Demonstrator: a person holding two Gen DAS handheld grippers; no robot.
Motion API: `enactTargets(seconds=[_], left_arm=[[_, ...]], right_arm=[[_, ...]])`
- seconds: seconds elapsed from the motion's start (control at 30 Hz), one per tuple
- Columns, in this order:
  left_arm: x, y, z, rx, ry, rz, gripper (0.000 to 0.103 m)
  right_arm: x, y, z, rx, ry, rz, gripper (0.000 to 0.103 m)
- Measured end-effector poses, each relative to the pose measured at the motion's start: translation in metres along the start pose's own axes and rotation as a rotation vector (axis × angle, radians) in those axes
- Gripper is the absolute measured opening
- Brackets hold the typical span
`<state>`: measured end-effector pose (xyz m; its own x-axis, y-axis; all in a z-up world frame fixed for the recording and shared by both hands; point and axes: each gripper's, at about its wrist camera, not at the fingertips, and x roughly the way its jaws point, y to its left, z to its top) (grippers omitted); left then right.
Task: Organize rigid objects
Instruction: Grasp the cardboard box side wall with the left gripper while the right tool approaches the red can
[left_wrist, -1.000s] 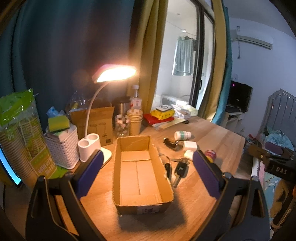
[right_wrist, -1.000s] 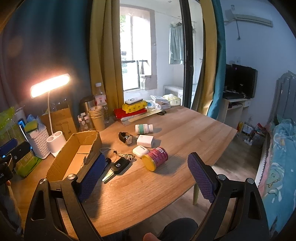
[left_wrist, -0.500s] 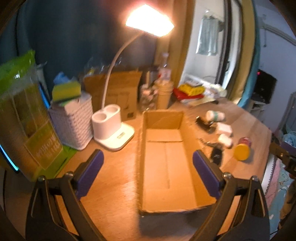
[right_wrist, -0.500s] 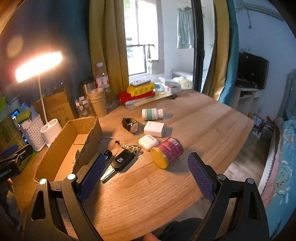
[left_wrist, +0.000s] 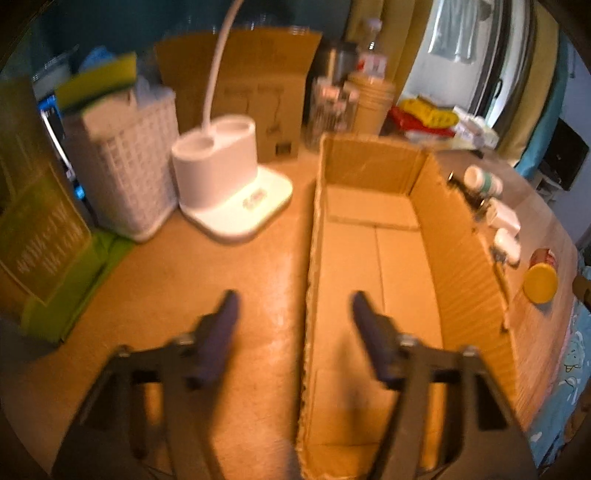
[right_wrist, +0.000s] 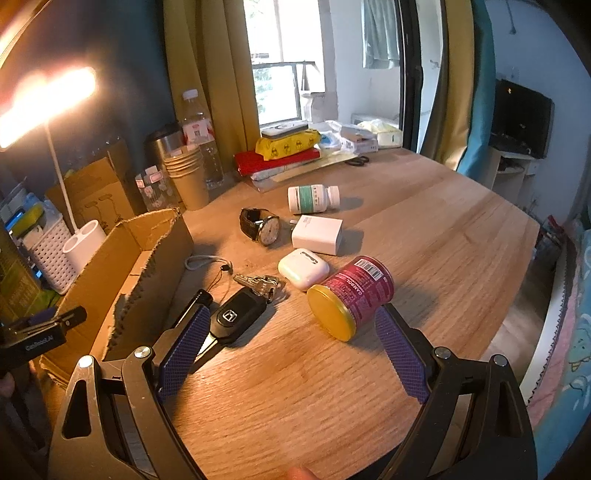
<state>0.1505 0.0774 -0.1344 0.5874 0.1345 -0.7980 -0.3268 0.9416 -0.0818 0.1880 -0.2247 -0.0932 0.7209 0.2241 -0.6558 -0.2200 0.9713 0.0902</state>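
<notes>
Cardboard box (left_wrist: 373, 254) wall stands between the left gripper (left_wrist: 291, 314) fingers, which have just been closing but do not yet press it. Right gripper (right_wrist: 291, 332) fingers are wide apart, the lying red can (right_wrist: 351, 295) just ahead between them, the car key (right_wrist: 236, 319) beside the left finger.

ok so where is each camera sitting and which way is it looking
Left wrist: on the left gripper, looking steeply down at the cardboard box; its fingers straddle the box's left wall, having just been closing.
Right wrist: on the right gripper, open, facing the can and car key.
Shared: box, can, lamp base.
</notes>
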Motion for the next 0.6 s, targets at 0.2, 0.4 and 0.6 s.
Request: enactTargets(seconds=[0.2,0.4,0.6], left_arm=[[0.007,0.001,-0.018,-0.044,0.061,-0.011,0.009],[-0.003,-0.004,-0.033,-0.070,0.054,-0.024,0.005],[-0.003,-0.003,-0.034,-0.085,0.062,-0.057,0.004]], right_arm=[[0.004,-0.005,-0.005,-0.004,0.012,0.010,0.093],[0.001,-0.011,-0.013,-0.008,0.027,0.009,0.093],[-0.005,-0.011,-0.017,-0.010,0.026,0.001,0.093]])
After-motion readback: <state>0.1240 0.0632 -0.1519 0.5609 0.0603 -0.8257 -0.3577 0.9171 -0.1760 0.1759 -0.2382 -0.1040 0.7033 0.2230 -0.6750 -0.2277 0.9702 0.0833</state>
